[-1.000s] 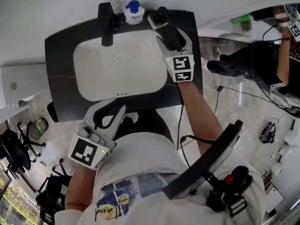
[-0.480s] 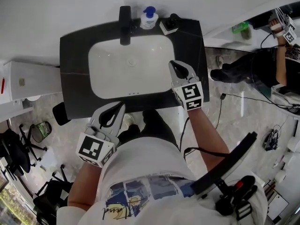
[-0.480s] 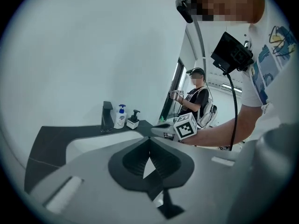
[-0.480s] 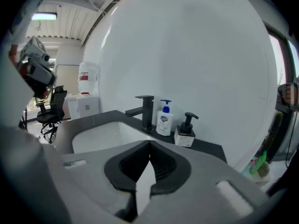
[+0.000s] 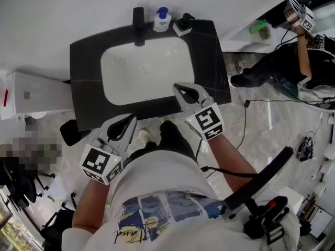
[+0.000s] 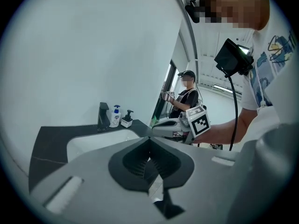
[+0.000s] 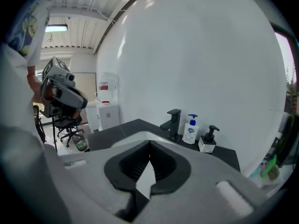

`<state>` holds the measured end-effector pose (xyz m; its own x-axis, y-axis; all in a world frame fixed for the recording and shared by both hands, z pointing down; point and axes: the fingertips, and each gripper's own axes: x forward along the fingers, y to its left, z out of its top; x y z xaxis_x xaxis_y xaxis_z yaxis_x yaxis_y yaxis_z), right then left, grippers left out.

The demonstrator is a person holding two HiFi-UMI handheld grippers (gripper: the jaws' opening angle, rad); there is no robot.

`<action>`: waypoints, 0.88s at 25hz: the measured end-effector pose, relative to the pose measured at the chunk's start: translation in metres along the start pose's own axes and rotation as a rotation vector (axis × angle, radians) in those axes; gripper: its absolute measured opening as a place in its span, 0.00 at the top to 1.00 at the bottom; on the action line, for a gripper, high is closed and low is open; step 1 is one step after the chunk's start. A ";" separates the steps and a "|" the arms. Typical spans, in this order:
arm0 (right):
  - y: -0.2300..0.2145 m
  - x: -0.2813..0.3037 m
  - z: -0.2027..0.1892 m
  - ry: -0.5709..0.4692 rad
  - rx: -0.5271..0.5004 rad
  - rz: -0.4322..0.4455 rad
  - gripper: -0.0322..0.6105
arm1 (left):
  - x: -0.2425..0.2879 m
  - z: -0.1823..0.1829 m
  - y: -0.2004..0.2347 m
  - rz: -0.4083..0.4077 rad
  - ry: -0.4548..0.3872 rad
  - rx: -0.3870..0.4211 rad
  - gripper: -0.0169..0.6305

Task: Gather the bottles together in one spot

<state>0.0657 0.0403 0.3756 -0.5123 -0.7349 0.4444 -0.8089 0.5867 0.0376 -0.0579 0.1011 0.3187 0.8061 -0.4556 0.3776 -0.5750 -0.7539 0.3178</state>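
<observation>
My left gripper (image 5: 127,121) hangs at the near edge of the black worktop (image 5: 84,88), its fingers clenched together with nothing between them. My right gripper (image 5: 179,88) is over the near right part of the worktop, just beside the near right corner of the white basin (image 5: 147,70). Its fingers are pressed shut and empty too.

The bottles are at the far edge, well apart from both grippers. The white bottle with the blue pump (image 5: 161,21) stands upright just right of the black tap (image 5: 138,19). The dark-pump bottle (image 5: 183,24) stands upright just to the right of that, with a small gap between them.

A plain white wall (image 5: 63,14) runs behind the worktop. To the left stands a white cabinet (image 5: 31,94). The floor (image 5: 246,135) is pale and marbled, with black cables trailing across it on the right. Far right, another person (image 5: 303,51) stands beside a white ledge that carries something green (image 5: 257,26).
</observation>
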 end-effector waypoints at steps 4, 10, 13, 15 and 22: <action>0.023 -0.021 0.011 -0.005 -0.009 -0.005 0.95 | -0.012 -0.006 -0.008 -0.027 -0.008 0.001 0.97; 0.057 -0.049 0.020 -0.010 -0.010 0.011 0.95 | -0.026 0.002 -0.028 -0.064 -0.013 0.006 0.97; 0.069 -0.058 0.020 -0.012 -0.012 0.010 0.95 | -0.030 0.000 -0.033 -0.080 -0.007 0.021 0.97; 0.076 -0.064 0.022 -0.014 -0.015 0.008 0.95 | -0.033 -0.001 -0.037 -0.091 -0.006 0.034 0.97; 0.104 -0.081 0.029 -0.022 -0.029 0.021 0.95 | -0.050 -0.009 -0.050 -0.103 0.005 0.063 0.97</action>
<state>0.0151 0.1508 0.3177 -0.5359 -0.7294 0.4253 -0.7894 0.6115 0.0540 -0.0707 0.1661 0.2915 0.8596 -0.3721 0.3502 -0.4792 -0.8248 0.3000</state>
